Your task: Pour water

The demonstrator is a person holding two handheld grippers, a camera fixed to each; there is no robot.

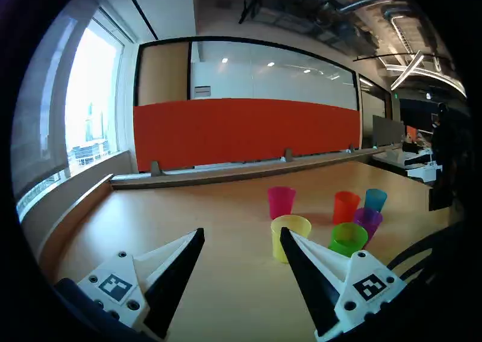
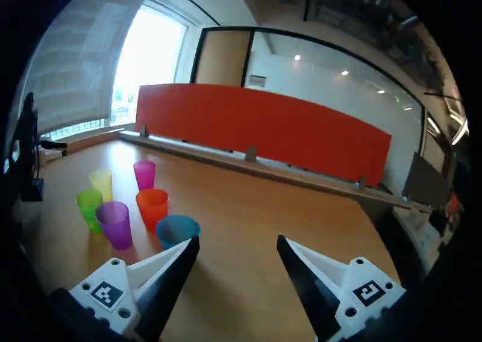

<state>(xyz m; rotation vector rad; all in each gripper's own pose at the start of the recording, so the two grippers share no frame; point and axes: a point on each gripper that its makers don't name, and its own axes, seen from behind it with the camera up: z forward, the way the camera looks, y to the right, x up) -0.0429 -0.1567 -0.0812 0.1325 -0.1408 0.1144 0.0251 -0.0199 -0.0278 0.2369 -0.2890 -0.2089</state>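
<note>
We hold the left gripper (image 1: 241,232) low over a wooden table (image 1: 229,200), with its jaws spread wide and nothing between them. Each white finger carries a square black-and-white marker near its base.

Six plastic cups stand upright in a loose cluster on the table, ahead and to the right in the left gripper view. The yellow cup (image 1: 290,233) is nearest, and the tip of that gripper's right-hand finger overlaps its lower edge in the picture. We cannot tell whether the two touch. The pink cup (image 1: 281,200) stands just behind the yellow one. Further right are the green cup (image 1: 347,238), the purple cup (image 1: 367,220), the orange cup (image 1: 345,206) and the blue cup (image 1: 375,198). We cannot tell what any cup holds.

The right gripper (image 2: 238,239) also hovers over the table, with its jaws wide apart and pinching nothing. In the right gripper view the same cluster sits to the left. There the blue cup (image 2: 178,229) is closest, just ahead of the left-hand fingertip. The orange cup (image 2: 152,206) and the purple cup (image 2: 114,223) stand beside it, and the green, yellow and pink cups lie beyond.

A long red partition (image 1: 241,131) runs along the table's far edge. Glass walls rise behind it, and a bright window (image 1: 90,113) is off to the side.
</note>
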